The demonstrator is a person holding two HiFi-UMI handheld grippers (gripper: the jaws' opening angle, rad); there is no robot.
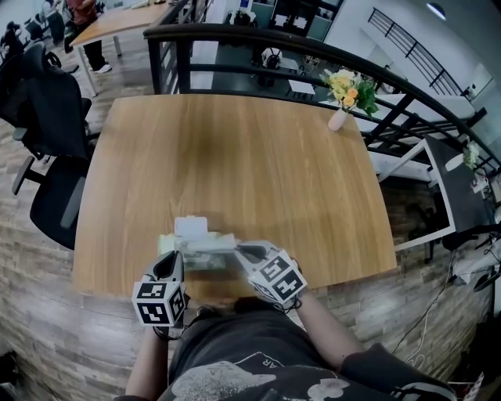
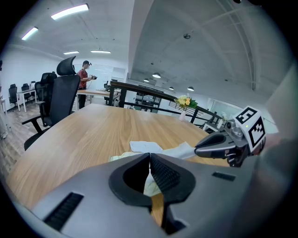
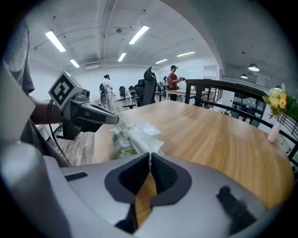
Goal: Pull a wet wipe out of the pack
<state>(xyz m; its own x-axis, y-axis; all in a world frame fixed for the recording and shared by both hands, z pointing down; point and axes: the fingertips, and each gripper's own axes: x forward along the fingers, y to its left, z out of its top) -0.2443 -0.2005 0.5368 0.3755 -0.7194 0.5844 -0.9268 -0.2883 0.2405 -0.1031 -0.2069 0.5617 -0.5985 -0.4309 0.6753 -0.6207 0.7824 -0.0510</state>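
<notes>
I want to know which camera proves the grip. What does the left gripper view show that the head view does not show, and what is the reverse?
Only the left gripper view: the left gripper with its jaws shut on the edge of the wet wipe pack, the wet wipe stretched to the tips of the right gripper, and the ceiling lights. Only the head view: the person's dark shirt and the whole wooden table. Both: the two grippers, the pack and the vase of flowers.
</notes>
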